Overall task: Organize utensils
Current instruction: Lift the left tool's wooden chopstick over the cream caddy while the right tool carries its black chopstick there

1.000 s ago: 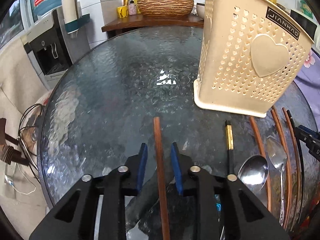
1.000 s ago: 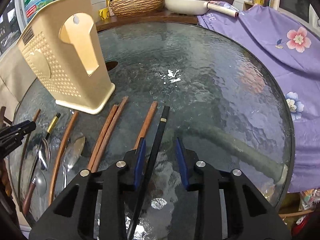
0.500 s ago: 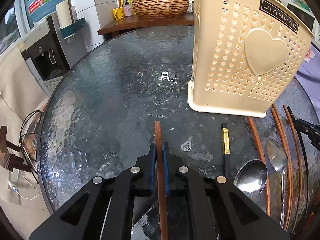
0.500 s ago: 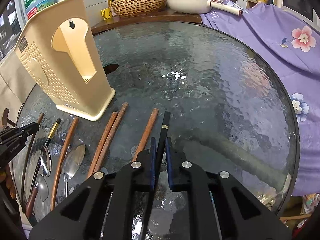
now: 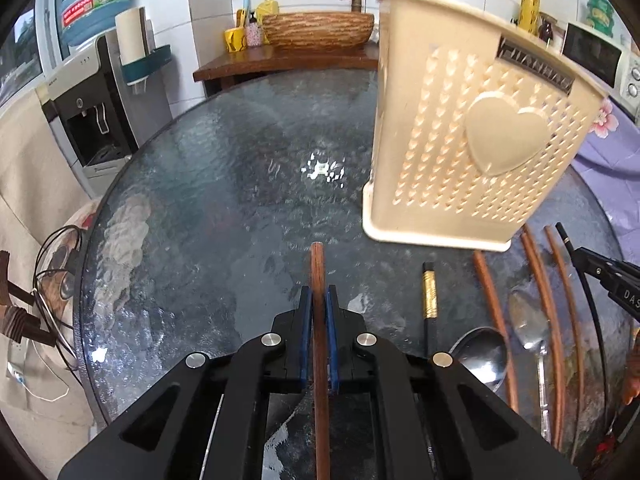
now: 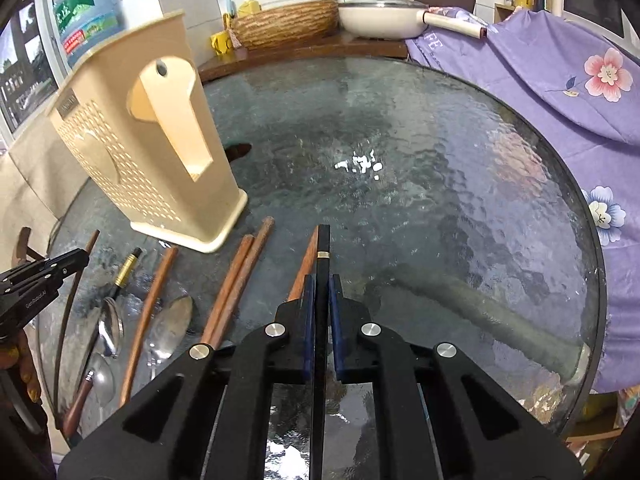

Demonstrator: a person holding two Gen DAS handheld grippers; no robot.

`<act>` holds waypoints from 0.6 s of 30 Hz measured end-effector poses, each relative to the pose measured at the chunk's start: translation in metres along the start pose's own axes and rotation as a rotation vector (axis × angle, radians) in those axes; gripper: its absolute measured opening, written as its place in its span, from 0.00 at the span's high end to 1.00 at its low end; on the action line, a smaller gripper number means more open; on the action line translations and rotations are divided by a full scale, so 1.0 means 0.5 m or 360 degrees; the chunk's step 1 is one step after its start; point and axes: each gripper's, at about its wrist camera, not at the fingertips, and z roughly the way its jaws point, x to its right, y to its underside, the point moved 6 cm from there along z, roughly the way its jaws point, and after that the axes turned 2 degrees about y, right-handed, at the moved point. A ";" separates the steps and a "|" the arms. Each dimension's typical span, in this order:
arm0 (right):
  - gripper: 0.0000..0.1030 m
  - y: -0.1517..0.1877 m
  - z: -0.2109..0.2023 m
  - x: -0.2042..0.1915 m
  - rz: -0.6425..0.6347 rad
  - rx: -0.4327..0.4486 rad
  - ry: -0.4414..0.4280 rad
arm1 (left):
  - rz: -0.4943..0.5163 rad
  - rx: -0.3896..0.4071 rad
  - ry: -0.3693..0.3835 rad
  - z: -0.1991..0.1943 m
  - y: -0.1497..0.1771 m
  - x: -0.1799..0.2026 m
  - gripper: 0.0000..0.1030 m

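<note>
My left gripper (image 5: 319, 294) is shut on a brown wooden chopstick (image 5: 318, 268) that points toward the table's middle. My right gripper (image 6: 320, 282) is shut on a black chopstick (image 6: 323, 240) with a gold band. A cream perforated utensil holder (image 5: 472, 132) stands upright on the glass table; it also shows in the right wrist view (image 6: 148, 148). Between the grippers lie several brown chopsticks (image 6: 236, 280), a black gold-banded chopstick (image 5: 429, 300) and metal spoons (image 5: 482, 354). One brown chopstick (image 6: 306, 264) lies just left of the black one I hold.
The round textured glass table (image 6: 440, 184) has its edge near a purple flowered cloth (image 6: 560, 80) on the right. A wooden counter with a woven basin (image 5: 318, 30) is behind. A water dispenser (image 5: 92, 104) stands off the table's left.
Both grippers went from open around their chopsticks to shut on them. Both views now sit slightly higher, and the black chopstick is straighter between the right fingers.
</note>
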 end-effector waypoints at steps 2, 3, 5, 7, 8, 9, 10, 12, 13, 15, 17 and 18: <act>0.92 -0.008 -0.018 -0.002 0.0004 0.0040 -0.0022 | -0.0009 0.0042 0.0026 -0.020 -0.008 0.002 0.93; 0.92 -0.010 -0.030 -0.006 0.0005 0.0063 -0.0035 | -0.0012 0.0065 0.0040 -0.031 -0.011 0.002 0.93; 0.92 -0.020 -0.057 -0.010 0.0004 0.0124 -0.0064 | -0.0016 0.0136 0.0076 -0.066 -0.022 0.006 0.93; 0.92 -0.036 -0.098 -0.016 0.0000 0.0205 -0.0100 | -0.0018 0.0216 0.0111 -0.107 -0.036 0.008 0.93; 0.92 -0.043 -0.111 -0.016 0.0000 0.0230 -0.0116 | -0.0020 0.0254 0.0128 -0.126 -0.042 0.009 0.93; 0.92 -0.052 -0.134 -0.019 0.0001 0.0267 -0.0149 | -0.0021 0.0291 0.0144 -0.144 -0.049 0.010 0.93; 0.92 -0.060 -0.156 -0.021 0.0003 0.0301 -0.0185 | -0.0025 0.0342 0.0162 -0.171 -0.057 0.010 0.93; 0.92 -0.073 -0.193 -0.028 -0.0002 0.0358 -0.0242 | -0.0023 0.0394 0.0188 -0.201 -0.065 0.015 0.93; 0.92 -0.079 -0.216 -0.032 -0.0014 0.0392 -0.0268 | -0.0022 0.0426 0.0205 -0.219 -0.071 0.017 0.93; 0.92 -0.088 -0.249 -0.042 -0.0040 0.0440 -0.0305 | -0.0005 0.0472 0.0224 -0.250 -0.074 0.025 0.93; 0.92 -0.093 -0.280 -0.053 -0.0066 0.0476 -0.0343 | 0.0012 0.0516 0.0236 -0.277 -0.077 0.033 0.93; 0.92 -0.094 -0.289 -0.058 -0.0075 0.0484 -0.0360 | 0.0017 0.0526 0.0243 -0.285 -0.076 0.035 0.93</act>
